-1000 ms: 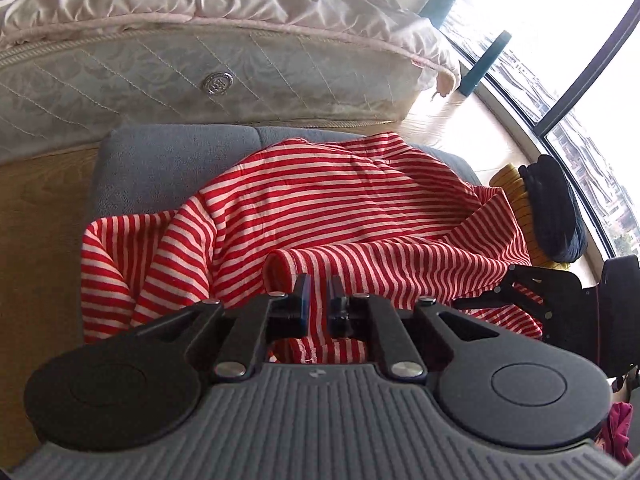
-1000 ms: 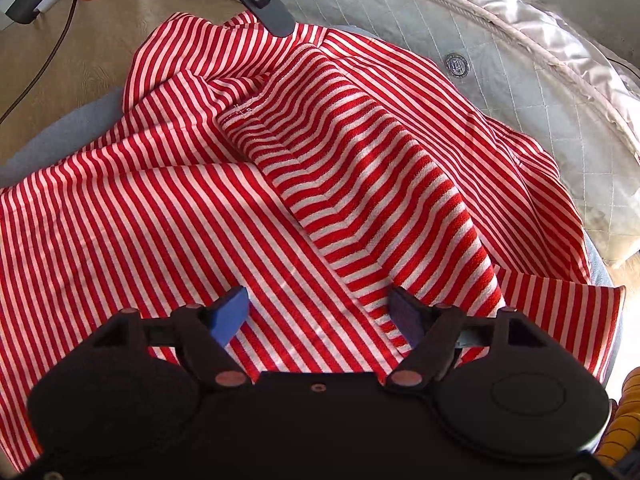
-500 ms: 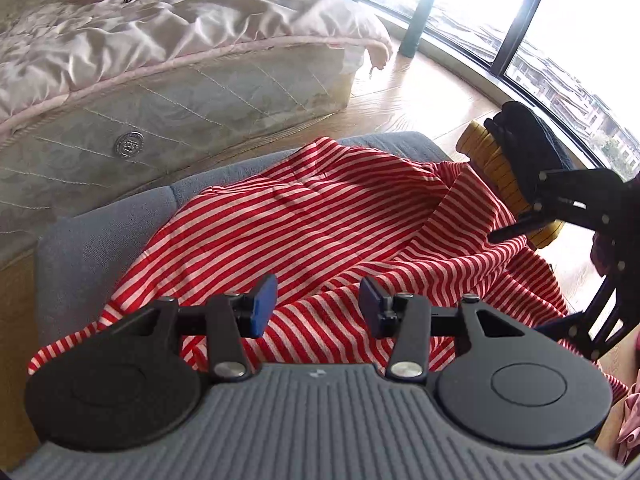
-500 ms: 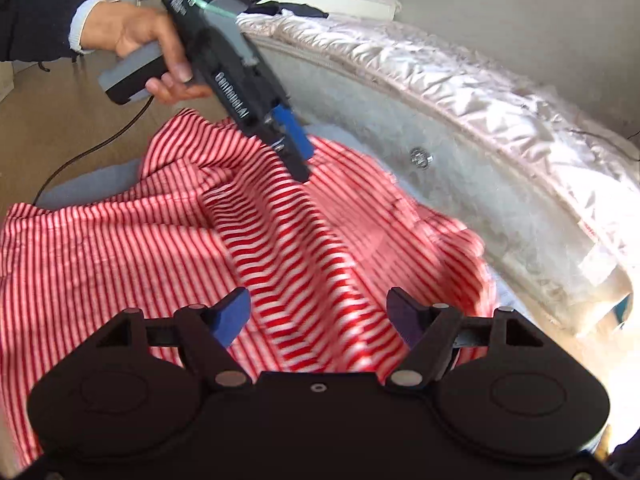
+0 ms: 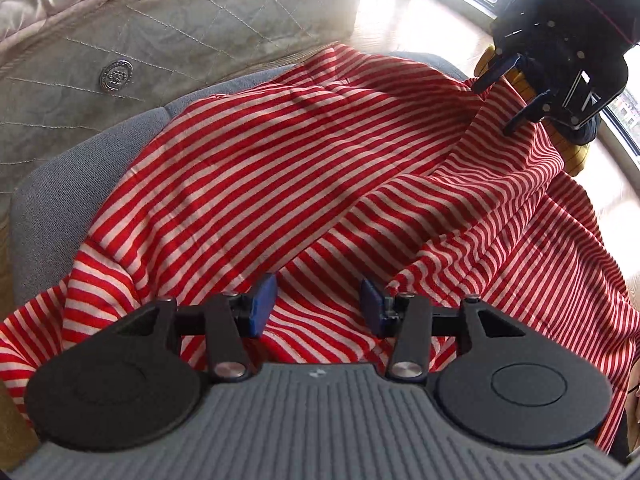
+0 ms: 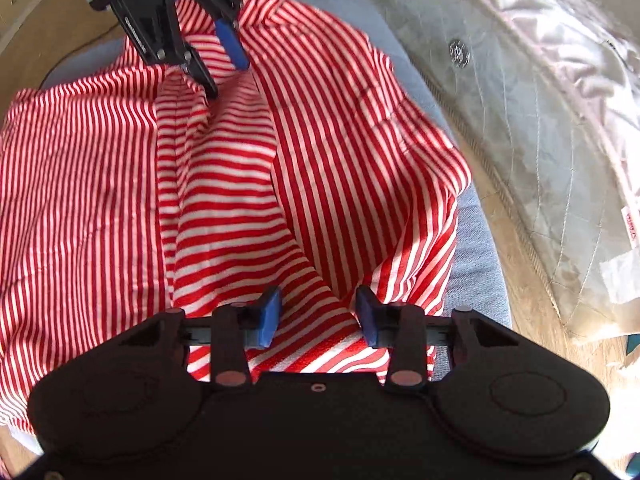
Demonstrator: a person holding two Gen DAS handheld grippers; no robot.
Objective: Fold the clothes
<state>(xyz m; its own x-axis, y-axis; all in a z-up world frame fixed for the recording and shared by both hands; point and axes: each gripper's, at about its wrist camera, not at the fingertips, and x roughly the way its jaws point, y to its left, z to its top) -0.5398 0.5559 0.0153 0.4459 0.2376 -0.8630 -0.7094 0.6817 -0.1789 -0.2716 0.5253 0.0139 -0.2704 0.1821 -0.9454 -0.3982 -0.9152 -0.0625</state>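
Bedroom; quilted mattress (image 5: pixel 168 40); wood floor (image 6: pixel 552 344)

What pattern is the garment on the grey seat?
Red and white stripes on the garment, clearest in the left wrist view.

Left claw (image 5: pixel 318 306) at 6 o'clock, blue pads spread w/ a gap, low over rumpled red-striped garment (image 5: pixel 304 168). Garment lies across grey cushion (image 5: pixel 60 192), which shows at 9 o'clock. Right claw (image 5: pixel 506 96) at 2 o'clock, fingers apart at the cloth's raised edge. Mattress side (image 5: pixel 160 40) at 11 o'clock.
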